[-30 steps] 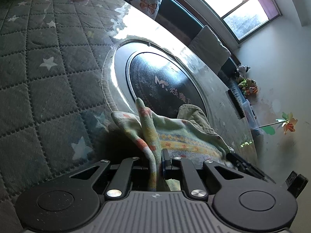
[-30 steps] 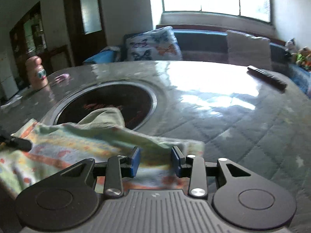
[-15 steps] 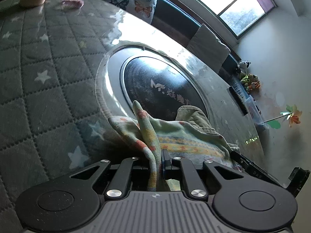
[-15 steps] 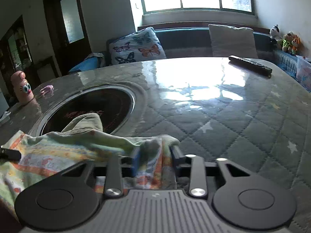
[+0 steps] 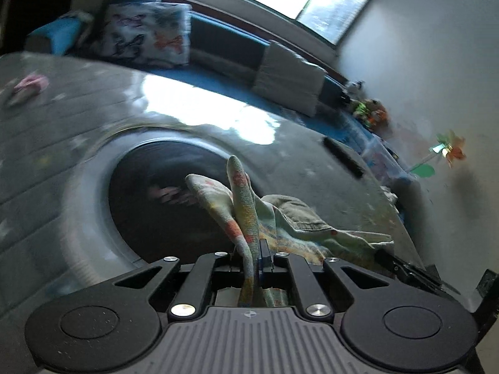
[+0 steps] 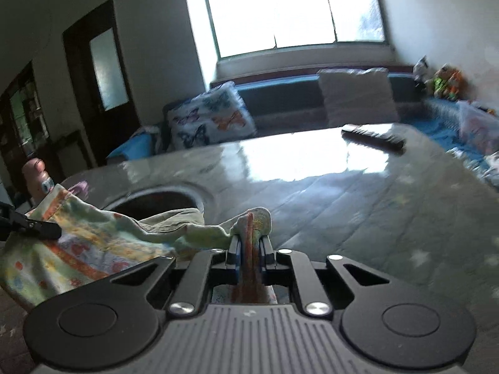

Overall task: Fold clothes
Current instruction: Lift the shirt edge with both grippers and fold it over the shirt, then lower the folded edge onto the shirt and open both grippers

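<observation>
Right wrist view: right gripper (image 6: 249, 249), open 1 s ago, now clenched on patterned cloth (image 6: 93, 243) edge. Left gripper (image 5: 251, 249) clamped on opposite edge. Cloth lifted off quilted table (image 6: 374, 205); fold-over can be started.

Printed garment (image 6: 93, 237): soft matt woven cloth. Table cover (image 6: 389, 218): quilted fabric under glossy clear film. Round inset (image 5: 162, 199): dark glossy glass. Gripper bodies: matt black plastic, shiny metal screws.
</observation>
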### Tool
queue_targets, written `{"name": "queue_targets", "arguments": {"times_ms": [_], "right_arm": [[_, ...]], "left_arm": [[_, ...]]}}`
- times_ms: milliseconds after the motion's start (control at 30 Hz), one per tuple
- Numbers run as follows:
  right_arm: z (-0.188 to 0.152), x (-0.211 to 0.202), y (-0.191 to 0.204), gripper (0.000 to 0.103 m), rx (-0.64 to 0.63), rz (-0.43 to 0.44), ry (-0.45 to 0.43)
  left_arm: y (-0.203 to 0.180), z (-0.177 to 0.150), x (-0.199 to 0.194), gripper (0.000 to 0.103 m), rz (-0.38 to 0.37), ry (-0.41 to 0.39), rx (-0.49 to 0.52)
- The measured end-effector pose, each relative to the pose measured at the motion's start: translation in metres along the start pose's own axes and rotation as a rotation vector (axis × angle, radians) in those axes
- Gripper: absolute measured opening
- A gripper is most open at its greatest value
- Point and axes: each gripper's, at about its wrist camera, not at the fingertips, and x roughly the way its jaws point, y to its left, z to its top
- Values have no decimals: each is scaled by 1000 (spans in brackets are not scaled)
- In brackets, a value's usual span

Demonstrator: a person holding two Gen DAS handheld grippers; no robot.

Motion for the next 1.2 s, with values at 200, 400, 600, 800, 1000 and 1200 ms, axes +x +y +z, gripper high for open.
{"name": "queue_targets", "arguments": {"times_ms": [200, 400, 600, 800, 1000, 1200], "right_arm": [[18, -20, -41, 10, 19, -125, -60], [27, -36, -88, 10, 55, -255, -98], [24, -38, -131, 10, 102, -354, -94], [10, -26, -160, 10, 152, -421, -31], [-6, -18, -174, 20, 183, -480, 42], [7, -17, -164, 20, 172, -390, 21]], "left_arm": [[-57, 19, 43, 8, -67, 23, 88], [-105, 32, 91, 8, -124, 59, 157], [-139, 33, 132, 8, -159, 106, 215], [-153, 25, 165, 11, -128, 167, 259], [-140, 23, 171, 22, -56, 172, 281], [-148, 27, 168, 25, -74, 148, 311]]}}
